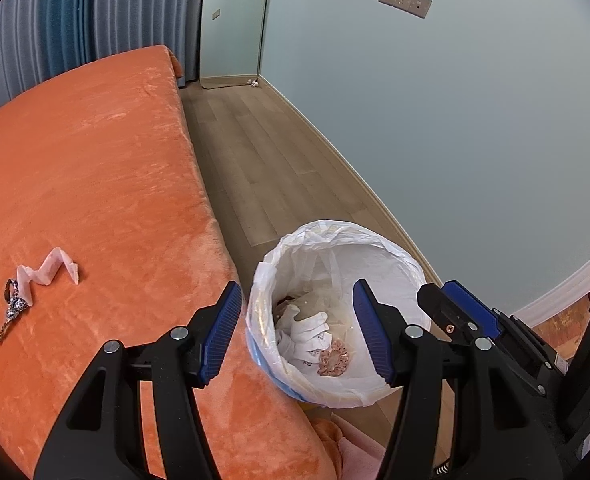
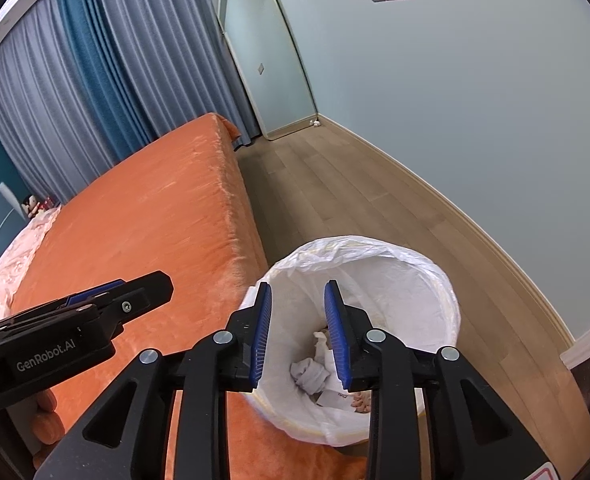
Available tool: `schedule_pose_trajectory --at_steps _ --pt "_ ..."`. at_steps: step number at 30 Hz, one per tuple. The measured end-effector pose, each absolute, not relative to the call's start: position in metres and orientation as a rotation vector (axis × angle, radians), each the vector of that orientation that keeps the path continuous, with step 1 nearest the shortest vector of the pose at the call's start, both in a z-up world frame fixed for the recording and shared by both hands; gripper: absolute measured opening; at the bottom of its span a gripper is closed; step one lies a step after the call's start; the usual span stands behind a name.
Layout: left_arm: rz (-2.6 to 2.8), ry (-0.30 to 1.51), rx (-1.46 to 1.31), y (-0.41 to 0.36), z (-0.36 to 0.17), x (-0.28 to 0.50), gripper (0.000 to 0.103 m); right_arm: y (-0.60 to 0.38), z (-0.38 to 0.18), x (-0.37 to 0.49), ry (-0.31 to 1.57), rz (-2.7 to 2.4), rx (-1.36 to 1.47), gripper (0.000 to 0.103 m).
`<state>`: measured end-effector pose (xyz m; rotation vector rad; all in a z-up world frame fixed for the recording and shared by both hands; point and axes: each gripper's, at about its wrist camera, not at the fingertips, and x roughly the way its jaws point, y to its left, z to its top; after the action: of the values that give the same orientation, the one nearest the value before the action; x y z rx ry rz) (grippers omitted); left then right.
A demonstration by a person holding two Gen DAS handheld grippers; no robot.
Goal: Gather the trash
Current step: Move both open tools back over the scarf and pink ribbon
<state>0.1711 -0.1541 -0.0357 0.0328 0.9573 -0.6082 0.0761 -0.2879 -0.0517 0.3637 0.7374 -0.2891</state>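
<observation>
A bin with a white liner point(image 1: 335, 232) point(image 2: 375, 246) stands on the floor against the side of the orange bed point(image 1: 95, 160). Inside lie white crumpled pieces point(image 1: 303, 332) point(image 2: 309, 372) and a pink scrunchie point(image 1: 333, 356). My left gripper point(image 1: 297, 332) hangs open over the bin's near rim, nothing between its blue pads. My right gripper point(image 2: 299, 336) hovers above the bin too, open by a narrower gap and empty. On the bed, far left, rest a crumpled pale pink strip point(image 1: 51, 268) and a leopard-print band point(image 1: 13, 308).
Wooden floor point(image 1: 255, 152) runs between the bed and the pale wall. A tall mirror point(image 2: 271, 60) leans in the far corner beside blue-grey curtains point(image 2: 95, 60). Pink bedding point(image 2: 19, 256) lies at the bed's far left. Each gripper shows at the edge of the other's view.
</observation>
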Motion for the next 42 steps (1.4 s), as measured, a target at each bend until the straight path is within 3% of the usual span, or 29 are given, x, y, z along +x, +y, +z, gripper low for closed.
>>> schedule_pose_trajectory --at_steps 33,42 --pt "-0.311 0.983 -0.123 0.056 -0.069 0.226 0.055 -0.119 -0.071 0.161 0.848 -0.045 0.199 0.028" --pt "-0.204 1.010 -0.135 0.123 -0.102 0.247 0.065 -0.067 -0.097 0.199 0.912 0.020 0.151 0.028"
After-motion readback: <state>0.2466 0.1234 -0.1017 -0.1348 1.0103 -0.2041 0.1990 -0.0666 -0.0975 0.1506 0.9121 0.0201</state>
